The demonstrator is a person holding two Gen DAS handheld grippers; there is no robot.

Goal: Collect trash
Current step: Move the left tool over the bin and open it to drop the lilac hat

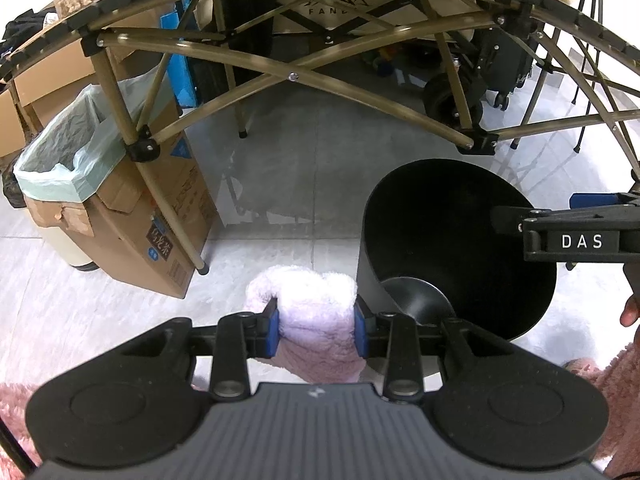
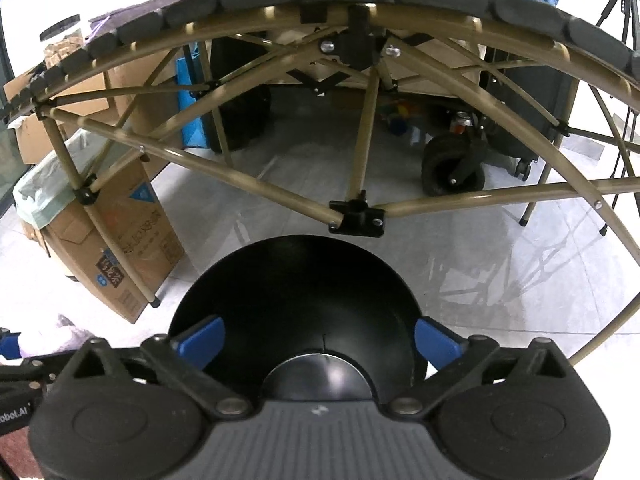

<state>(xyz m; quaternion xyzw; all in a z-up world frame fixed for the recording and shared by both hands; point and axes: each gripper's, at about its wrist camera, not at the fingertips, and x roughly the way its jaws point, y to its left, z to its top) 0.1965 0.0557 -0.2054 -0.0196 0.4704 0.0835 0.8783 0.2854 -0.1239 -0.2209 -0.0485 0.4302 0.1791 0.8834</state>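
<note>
A pale lilac fluffy wad (image 1: 316, 312) sits between the blue pads of my left gripper (image 1: 316, 330), which is shut on it just left of a round black bin (image 1: 460, 240). In the right wrist view my right gripper (image 2: 318, 340) hangs over the black bin (image 2: 296, 280). It stands wide open, its blue pads (image 2: 200, 340) far apart with nothing between them. The bin's inside looks dark, and I cannot make out any contents. The fluffy wad (image 2: 68, 332) shows at that view's lower left edge.
A folding table's tan frame (image 1: 292, 76) arches over the bin. A cardboard box lined with a green bag (image 1: 60, 160) stands on the floor to the left. A wheeled cart (image 2: 452, 172) and tripod legs (image 1: 584, 40) are behind. A pink fluffy sleeve (image 1: 608, 396) is at lower right.
</note>
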